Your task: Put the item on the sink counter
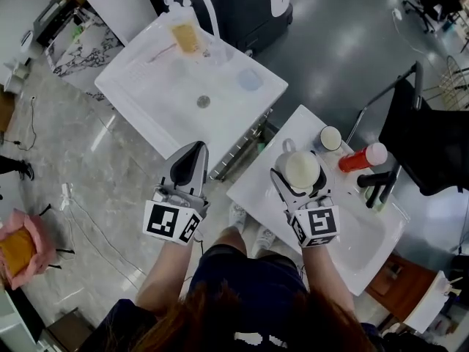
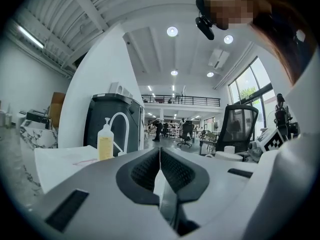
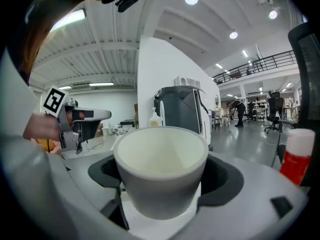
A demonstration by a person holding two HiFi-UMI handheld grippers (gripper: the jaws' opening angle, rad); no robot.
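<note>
A white cup [image 1: 302, 169] sits upright between the jaws of my right gripper [image 1: 301, 176], which is shut on it over the small white table [image 1: 256, 189]. In the right gripper view the cup [image 3: 160, 156] fills the middle, with the right gripper [image 3: 162, 186] clamped round its lower body. I cannot tell whether the cup rests on the table. The white sink counter [image 1: 157, 86] with a drain [image 1: 204, 101] lies to the upper left. My left gripper [image 1: 192, 156] hangs shut and empty between the two surfaces, and the left gripper [image 2: 160, 159] shows its pads pressed together.
On the sink counter stand a curved faucet [image 1: 204, 2] and a yellow soap bottle [image 1: 184, 37]. The small table carries another cup [image 1: 330, 138], a red bottle [image 1: 361, 157] and a black object [image 1: 377, 185]. A black office chair [image 1: 421, 134] stands at the right.
</note>
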